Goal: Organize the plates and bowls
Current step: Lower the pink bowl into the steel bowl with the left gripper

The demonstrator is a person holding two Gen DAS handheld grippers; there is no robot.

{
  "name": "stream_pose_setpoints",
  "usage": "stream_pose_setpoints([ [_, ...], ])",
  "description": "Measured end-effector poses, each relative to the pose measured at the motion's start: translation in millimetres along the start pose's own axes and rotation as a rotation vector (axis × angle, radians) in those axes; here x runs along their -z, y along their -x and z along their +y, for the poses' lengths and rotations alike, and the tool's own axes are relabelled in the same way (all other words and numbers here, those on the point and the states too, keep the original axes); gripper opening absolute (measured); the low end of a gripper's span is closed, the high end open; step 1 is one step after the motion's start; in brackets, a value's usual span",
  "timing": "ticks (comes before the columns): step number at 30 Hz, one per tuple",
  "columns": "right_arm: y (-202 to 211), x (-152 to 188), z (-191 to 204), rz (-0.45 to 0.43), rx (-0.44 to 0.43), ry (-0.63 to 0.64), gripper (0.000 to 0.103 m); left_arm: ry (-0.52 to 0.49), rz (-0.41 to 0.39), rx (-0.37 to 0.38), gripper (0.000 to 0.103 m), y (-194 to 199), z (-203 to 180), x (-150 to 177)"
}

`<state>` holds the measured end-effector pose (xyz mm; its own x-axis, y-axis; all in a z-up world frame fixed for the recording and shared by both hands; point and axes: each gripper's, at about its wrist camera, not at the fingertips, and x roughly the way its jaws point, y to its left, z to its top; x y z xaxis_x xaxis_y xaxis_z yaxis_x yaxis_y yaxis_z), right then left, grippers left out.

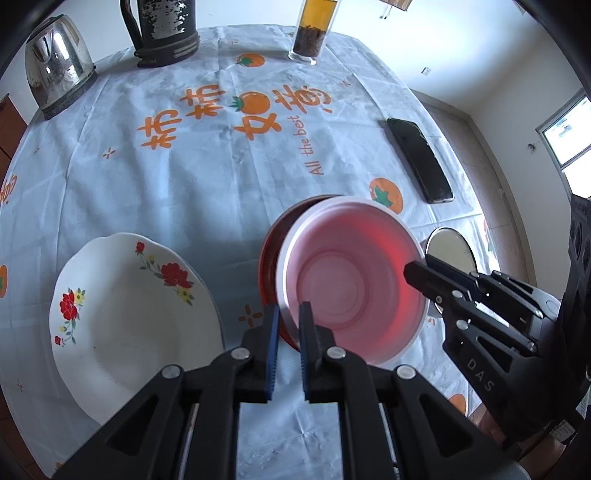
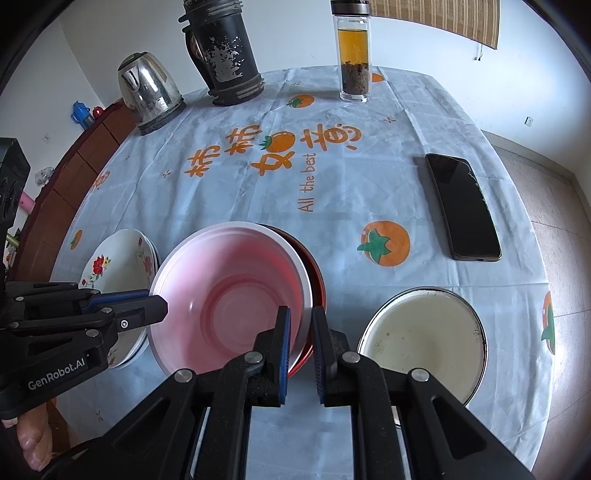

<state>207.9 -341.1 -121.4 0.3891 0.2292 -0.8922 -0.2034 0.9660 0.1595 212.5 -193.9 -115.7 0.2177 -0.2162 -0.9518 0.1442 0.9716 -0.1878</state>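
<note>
A pink plastic bowl [image 1: 351, 273] [image 2: 229, 295] sits tilted in a red bowl [image 1: 269, 254] [image 2: 317, 280] near the table's front. My left gripper [image 1: 289, 314] is shut on the pink bowl's left rim; it also shows in the right wrist view [image 2: 157, 304]. My right gripper [image 2: 300, 321] is shut on the rims of the pink and red bowls at their right side; it also shows in the left wrist view [image 1: 421, 269]. A white floral plate [image 1: 129, 321] [image 2: 118, 266] lies to the left. A white enamel bowl [image 2: 424, 336] [image 1: 450, 247] stands to the right.
A black phone [image 2: 463, 206] [image 1: 421, 158] lies at the right of the tablecloth [image 2: 332, 192]. At the back stand a steel kettle [image 2: 147, 92] [image 1: 59, 70], a black jug [image 2: 225, 55] [image 1: 162, 29] and a glass tea bottle [image 2: 353, 55] [image 1: 312, 33]. The table edge is close on the right.
</note>
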Motion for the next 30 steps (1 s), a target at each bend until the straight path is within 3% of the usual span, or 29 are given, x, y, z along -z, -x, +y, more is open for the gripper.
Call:
stream_pose_setpoints([
  [30,-6.7,0.9,-0.5,0.015,0.022,0.004,0.012,-0.002,0.023,0.005,0.007,-12.1,1.4,-3.1],
])
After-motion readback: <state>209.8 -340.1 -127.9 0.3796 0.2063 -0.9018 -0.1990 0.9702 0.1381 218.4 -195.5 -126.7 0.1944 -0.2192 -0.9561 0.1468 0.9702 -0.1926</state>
